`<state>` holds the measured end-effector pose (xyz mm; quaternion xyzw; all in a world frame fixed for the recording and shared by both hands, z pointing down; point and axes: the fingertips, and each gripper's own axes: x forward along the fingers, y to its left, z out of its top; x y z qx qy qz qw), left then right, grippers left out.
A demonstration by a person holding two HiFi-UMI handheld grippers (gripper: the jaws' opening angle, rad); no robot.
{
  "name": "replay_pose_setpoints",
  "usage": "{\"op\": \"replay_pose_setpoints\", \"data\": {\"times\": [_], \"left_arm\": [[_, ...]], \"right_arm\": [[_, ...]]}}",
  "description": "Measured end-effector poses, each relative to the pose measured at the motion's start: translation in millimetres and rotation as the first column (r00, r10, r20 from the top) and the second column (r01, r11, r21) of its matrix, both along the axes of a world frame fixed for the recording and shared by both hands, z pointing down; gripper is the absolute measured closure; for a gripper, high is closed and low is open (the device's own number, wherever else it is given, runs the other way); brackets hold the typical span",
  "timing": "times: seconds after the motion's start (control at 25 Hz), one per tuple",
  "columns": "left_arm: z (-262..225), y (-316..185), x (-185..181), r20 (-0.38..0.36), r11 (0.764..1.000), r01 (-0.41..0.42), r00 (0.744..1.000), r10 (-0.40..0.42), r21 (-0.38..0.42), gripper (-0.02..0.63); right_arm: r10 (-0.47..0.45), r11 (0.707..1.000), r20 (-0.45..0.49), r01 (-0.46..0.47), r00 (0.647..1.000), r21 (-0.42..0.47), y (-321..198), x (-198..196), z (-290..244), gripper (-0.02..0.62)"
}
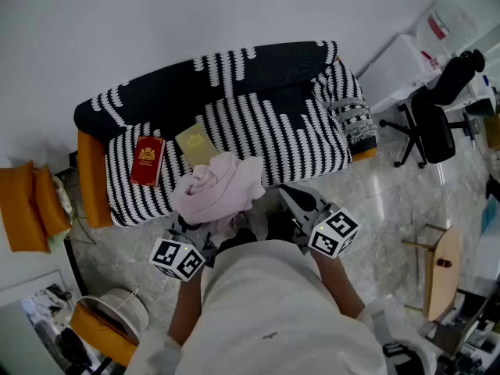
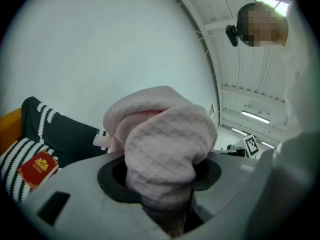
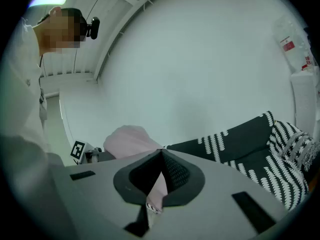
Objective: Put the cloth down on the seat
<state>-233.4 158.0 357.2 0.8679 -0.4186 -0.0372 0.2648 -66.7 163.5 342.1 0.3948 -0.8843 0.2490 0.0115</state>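
Cloth [image 1: 219, 187]: pale pink, waffle-textured, bunched into a loose ball. It is held in the air at the front edge of the seat [image 1: 273, 139] and is not yet laid down.

Left gripper [image 1: 201, 229]: jaws partly closed around a thick wad of the cloth. The bulk billows up and over the jaws and fills most of the left gripper view.

Right gripper [image 3: 161, 176]: jaws pressed together on 1 thin strip or corner of the same cloth. Only a narrow pink tail shows between the pads.

Seat has a black-and-white striped cover. 2 booklets lie on its left part: red booklet [image 1: 148, 161] and yellow booklet [image 1: 195, 144]. The yellow one is just beside the cloth's top edge.

Handling, judged: light, limp, no stiffness, so it will sag and fold wherever it is unsupported. The weave looks grippy rather than slick, and it is not fragile. The wad hold is secure. The thin pinch on the right is the weaker hold and may slip if tugged. For a flat lay, edges or corners well apart would be better holds than the bunch. The open striped area right of the booklets looks like the safest drop spot.
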Motion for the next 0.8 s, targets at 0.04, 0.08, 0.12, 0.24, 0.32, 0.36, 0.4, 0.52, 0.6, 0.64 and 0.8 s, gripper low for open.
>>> {"op": "replay_pose_setpoints", "data": {"times": [0.04,0.08,0.12,0.24,0.32,0.36,0.4,0.52,0.6,0.64,0.8], "left_arm": [[-2,-1,2,0.003,1.0,-0.006,1.0,0.006,0.009,0.376],[-3,-2,4,0.007,1.0,-0.012,1.0,0.012,0.018,0.376],[-4,-3,7,0.012,1.0,-0.02,1.0,0.019,0.024,0.376],[-5,-6,16,0.027,0.998,-0.044,0.999,0.043,0.035,0.376],[-5,-6,20,0.031,0.998,-0.059,0.998,0.058,0.037,0.376],[-5,-5,22,0.031,0.997,-0.064,0.998,0.063,0.036,0.376],[-5,-4,22,0.028,0.997,-0.066,0.997,0.065,0.034,0.376],[-2,0,22,0.017,0.998,-0.067,0.998,0.067,0.023,0.376],[-1,2,21,0.011,0.998,-0.069,0.998,0.069,0.015,0.375],[0,3,20,0.01,0.997,-0.071,0.997,0.071,0.013,0.375],[2,7,22,0.01,0.996,-0.089,0.996,0.089,0.014,0.375]], "right_arm": [[0.001,1.0,-0.002,-0.001,1.0,0.001,2,0,0,0.588],[0.002,1.0,-0.003,-0.002,1.0,0.003,4,-1,1,0.588],[0.003,1.0,-0.004,-0.003,1.0,0.003,5,-1,1,0.588],[0.021,1.0,-0.007,-0.021,1.0,-0.007,8,3,5,0.588],[0.022,1.0,-0.014,-0.022,1.0,-0.002,10,2,5,0.588],[0.023,1.0,-0.013,-0.023,1.0,0.005,11,2,4,0.588],[0.028,1.0,-0.004,-0.028,1.0,0.011,12,1,2,0.588],[0.048,0.999,0.023,-0.049,0.999,0.014,14,1,0,0.588],[0.049,0.999,0.018,-0.05,0.999,0.012,14,0,0,0.588],[0.054,0.999,0.018,-0.054,0.998,0.007,15,0,1,0.588],[0.083,0.996,0.009,-0.083,0.997,-0.019,20,4,7,0.588]]}}
